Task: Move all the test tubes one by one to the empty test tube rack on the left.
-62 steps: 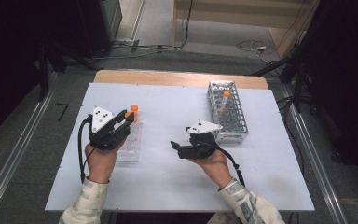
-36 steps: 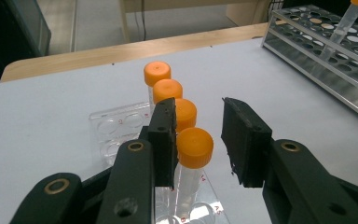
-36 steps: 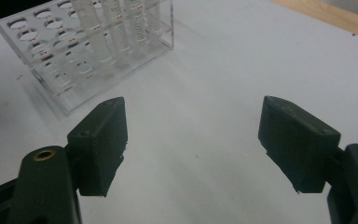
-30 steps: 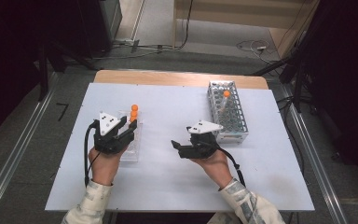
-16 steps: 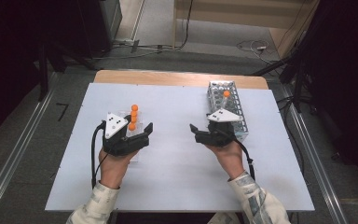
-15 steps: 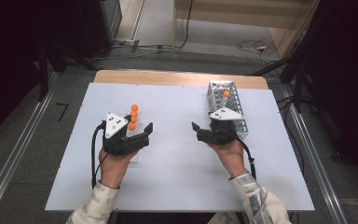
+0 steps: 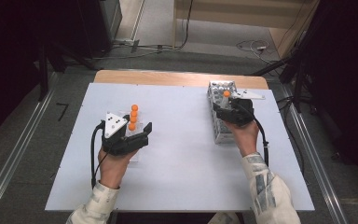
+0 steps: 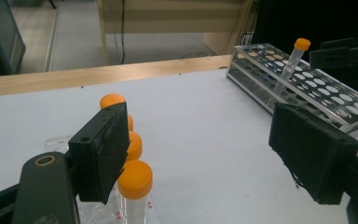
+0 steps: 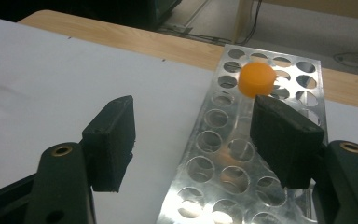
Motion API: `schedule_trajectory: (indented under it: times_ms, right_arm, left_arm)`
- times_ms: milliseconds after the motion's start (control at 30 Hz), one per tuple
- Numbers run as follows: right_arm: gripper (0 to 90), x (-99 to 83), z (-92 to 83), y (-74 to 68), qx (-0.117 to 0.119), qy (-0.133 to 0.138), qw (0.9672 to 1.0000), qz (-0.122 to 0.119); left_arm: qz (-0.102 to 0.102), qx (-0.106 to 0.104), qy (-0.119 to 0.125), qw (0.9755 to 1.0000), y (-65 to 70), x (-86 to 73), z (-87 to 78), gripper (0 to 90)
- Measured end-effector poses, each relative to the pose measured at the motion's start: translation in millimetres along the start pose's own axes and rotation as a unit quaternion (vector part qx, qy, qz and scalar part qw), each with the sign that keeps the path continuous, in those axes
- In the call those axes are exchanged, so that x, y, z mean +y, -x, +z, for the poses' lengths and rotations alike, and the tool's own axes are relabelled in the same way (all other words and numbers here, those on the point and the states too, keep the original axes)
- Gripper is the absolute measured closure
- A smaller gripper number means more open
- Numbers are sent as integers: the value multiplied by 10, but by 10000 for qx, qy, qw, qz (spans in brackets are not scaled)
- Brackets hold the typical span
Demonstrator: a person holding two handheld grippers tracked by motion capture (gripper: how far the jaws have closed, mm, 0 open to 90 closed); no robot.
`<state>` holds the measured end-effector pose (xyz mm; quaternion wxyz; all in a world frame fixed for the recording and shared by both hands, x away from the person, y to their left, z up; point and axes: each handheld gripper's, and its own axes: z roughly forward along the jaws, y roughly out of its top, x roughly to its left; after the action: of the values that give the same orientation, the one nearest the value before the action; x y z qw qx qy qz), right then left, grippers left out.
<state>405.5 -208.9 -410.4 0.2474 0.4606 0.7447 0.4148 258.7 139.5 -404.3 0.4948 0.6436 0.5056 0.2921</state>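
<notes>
Right gripper view: orange-capped tube [image 9: 257,79] in rack [image 9: 242,154] just beyond gaping right gripper [image 9: 200,140].

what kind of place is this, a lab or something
Probably a lab-style data-recording bench, not a working lab. A metal tube rack holds one orange-capped tube, more capped tubes lie on the white table, and loose cables run across the bare floor behind.

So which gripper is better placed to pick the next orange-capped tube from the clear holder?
Left. The left gripper is open beside the orange-capped tubes; the right gripper is over the metal rack.
</notes>
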Motion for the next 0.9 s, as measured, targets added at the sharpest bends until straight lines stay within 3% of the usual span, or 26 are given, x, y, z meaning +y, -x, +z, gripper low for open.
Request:
schedule_trajectory:
  times_ms: [200,400,633,767,900]
  right_arm:
    - [311,25,130,136,-102,-100,9998,105]
    - [354,65,214,204,-178,-151,9997,53]
    - [459,45,314,262,-169,-220,9996,57]
    - [561,48,338,263,-209,-263,9994,24]
    - [589,75,387,263,-260,-478,9985,24]
  left_arm:
    - [17,7,-24,10000,5,-5,10,199]
    - [14,9,-13,10000,8,-7,10,199]
    - [27,-14,-26,10000,23,-15,20,199]
    - [29,-20,-42,10000,34,-19,26,199]
    - [32,-25,-36,10000,36,-20,27,199]
